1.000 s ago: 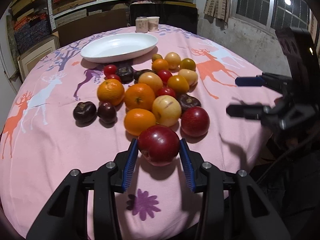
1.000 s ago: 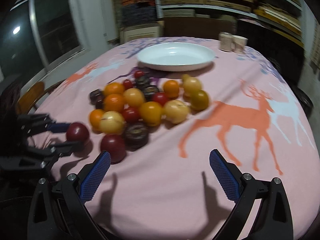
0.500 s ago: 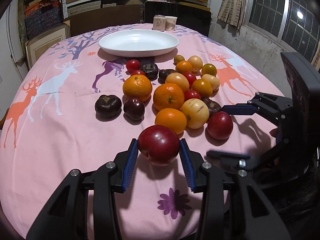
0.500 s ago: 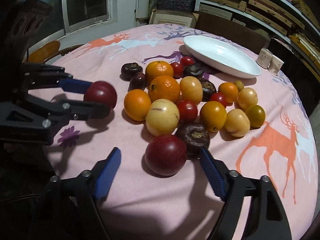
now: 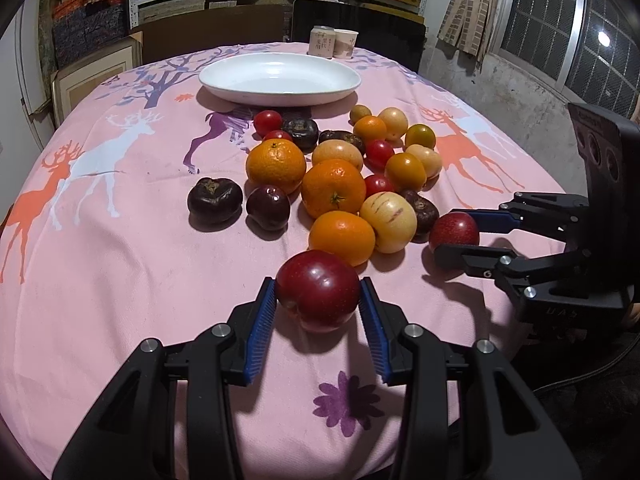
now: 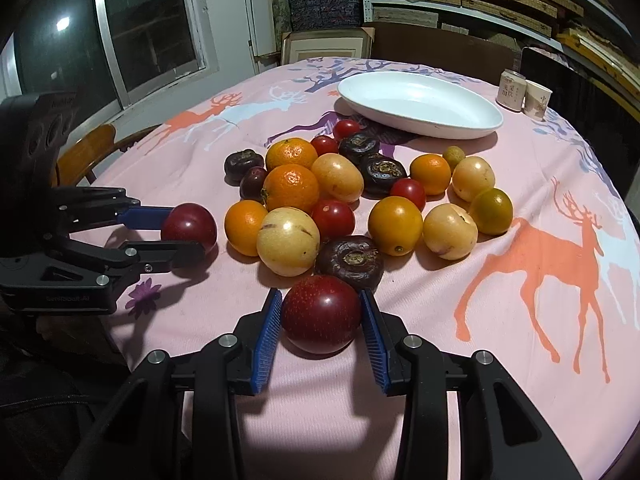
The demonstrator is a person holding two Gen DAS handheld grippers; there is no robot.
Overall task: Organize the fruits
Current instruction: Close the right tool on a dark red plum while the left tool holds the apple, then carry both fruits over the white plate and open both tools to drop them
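While the left gripper [image 5: 318, 312] keeps its blue pads pinched on a dark red plum [image 5: 318, 295] at the near edge of the pile, just as it did a second ago, the right gripper [image 6: 321, 328] has changed most; its jaws, spread wide over bare cloth a second back, have just been closing and now press on either side of a second red plum [image 6: 322, 314]; that plum sits on the pink deer-print tablecloth [image 6: 520, 320], touching a dark purple fruit [image 6: 350, 261] behind it; in the left wrist view the same gripper [image 5: 460, 236] shows at the right with the plum [image 5: 454, 232] between its fingers, where earlier it hung apart from the fruit; the rest of the heap, oranges [image 5: 276, 165], a pale yellow striped fruit [image 5: 388, 222], small red tomatoes [image 5: 267, 121] and more dark purple fruit [image 5: 215, 201], lies as before in the middle of the table; the white oval dish [image 5: 280, 80] stands behind the pile with nothing in it; two small cups [image 5: 334, 42] stand at the far edge.
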